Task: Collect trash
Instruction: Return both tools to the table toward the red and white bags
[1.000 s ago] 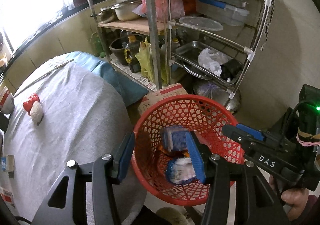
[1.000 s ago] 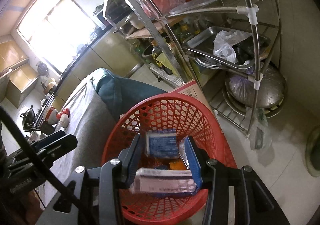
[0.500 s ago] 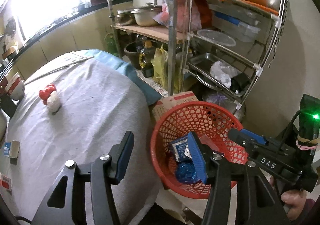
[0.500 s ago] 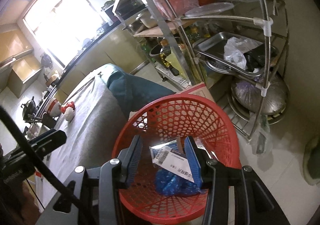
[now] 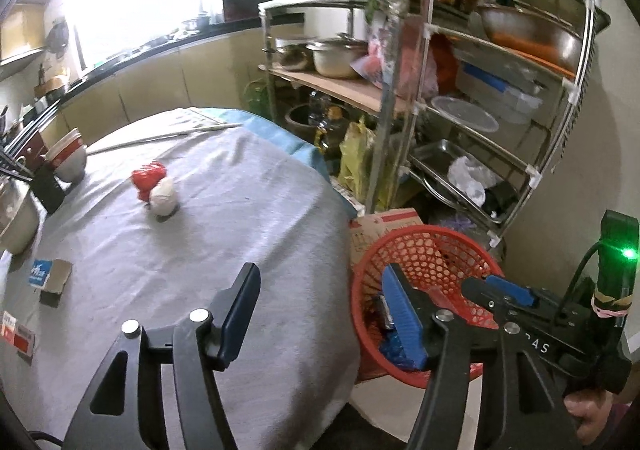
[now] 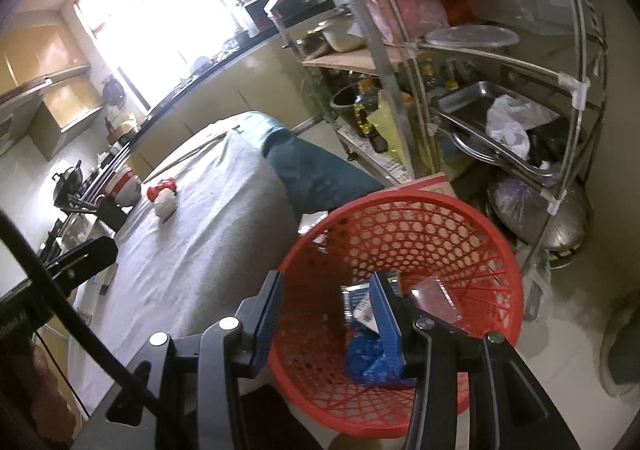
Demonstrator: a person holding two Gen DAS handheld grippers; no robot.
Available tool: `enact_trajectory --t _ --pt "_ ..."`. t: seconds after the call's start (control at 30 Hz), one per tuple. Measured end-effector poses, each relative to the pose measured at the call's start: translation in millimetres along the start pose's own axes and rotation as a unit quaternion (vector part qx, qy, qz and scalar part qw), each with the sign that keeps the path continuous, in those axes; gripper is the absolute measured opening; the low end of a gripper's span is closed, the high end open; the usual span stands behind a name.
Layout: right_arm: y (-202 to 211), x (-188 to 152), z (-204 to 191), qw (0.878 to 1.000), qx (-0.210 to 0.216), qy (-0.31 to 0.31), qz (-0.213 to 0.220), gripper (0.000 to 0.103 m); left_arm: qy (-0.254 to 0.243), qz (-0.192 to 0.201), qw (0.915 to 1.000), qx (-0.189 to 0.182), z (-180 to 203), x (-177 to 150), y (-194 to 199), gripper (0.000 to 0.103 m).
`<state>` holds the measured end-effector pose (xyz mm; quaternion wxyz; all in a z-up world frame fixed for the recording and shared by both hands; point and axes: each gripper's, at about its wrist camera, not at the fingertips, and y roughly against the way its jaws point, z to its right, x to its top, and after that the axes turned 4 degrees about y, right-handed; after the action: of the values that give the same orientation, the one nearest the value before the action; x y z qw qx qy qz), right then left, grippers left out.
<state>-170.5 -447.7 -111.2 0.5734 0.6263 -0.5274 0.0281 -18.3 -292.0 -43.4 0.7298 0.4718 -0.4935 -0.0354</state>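
Observation:
A red mesh basket (image 6: 472,217) stands on the floor beside the table and holds a blue crumpled wrapper (image 6: 370,364) and flat packets (image 6: 438,300). It also shows in the left wrist view (image 5: 424,238). My right gripper (image 6: 328,318) is open and empty above the basket's near rim. My left gripper (image 5: 324,314) is open and empty over the table's right edge. A red and white crumpled piece of trash (image 5: 156,187) lies on the grey tablecloth (image 5: 224,234); it shows in the right wrist view too (image 6: 163,195). Small boxes (image 5: 50,276) lie at the table's left edge.
A metal rack (image 5: 472,117) with pots, trays and bags stands behind the basket. A cardboard box (image 5: 384,226) sits between the rack and the basket. Bowls (image 5: 66,157) and a metal pot (image 5: 16,213) stand at the table's far left. Chopsticks (image 5: 168,135) lie at the far edge.
Both grippers have pulled back and swung left from over the basket toward the table. The packet held in my right gripper a second ago now lies in the basket.

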Motion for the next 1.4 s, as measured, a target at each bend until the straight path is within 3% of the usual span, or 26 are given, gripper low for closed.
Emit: enact_trajectory --t 0.2,0.33,0.53,0.63,0.9,1.0,1.13,1.23,1.4 --pt "-1 10 -35 0.999 0.015 0.035 0.003 0.049 0.031 0.019 0.9991 0.021 -40 -3 21 0.067" --pt "-4 18 -64 0.998 0.033 0.062 0.006 0.05 0.061 0.03 0.996 0.058 -81 -13 36 0.067" --pt "-17 23 -114 0.992 0.059 0.108 -0.006 0.05 0.142 0.028 0.9804 0.134 -168 -43 55 0.067" --pt "-26 25 -138 0.989 0.077 0.126 -0.015 0.05 0.193 0.02 0.9658 0.172 -214 -63 63 0.067" --pt "-55 30 -198 0.979 0.123 0.157 -0.044 0.05 0.314 0.009 0.9147 0.254 -318 -114 89 0.067" --pt "-66 31 -222 0.974 0.135 0.175 -0.055 0.05 0.358 0.01 0.8945 0.267 -350 -131 99 0.067" --pt "-86 37 -242 0.969 0.142 0.189 -0.068 0.05 0.39 0.019 0.8776 0.278 -373 -138 108 0.067" --pt "-106 48 -251 0.969 0.141 0.188 -0.075 0.05 0.394 0.026 0.8748 0.28 -379 -135 110 0.068" --pt "-148 74 -260 0.971 0.134 0.178 -0.09 0.052 0.377 0.019 0.8858 0.27 -371 -126 99 0.068"
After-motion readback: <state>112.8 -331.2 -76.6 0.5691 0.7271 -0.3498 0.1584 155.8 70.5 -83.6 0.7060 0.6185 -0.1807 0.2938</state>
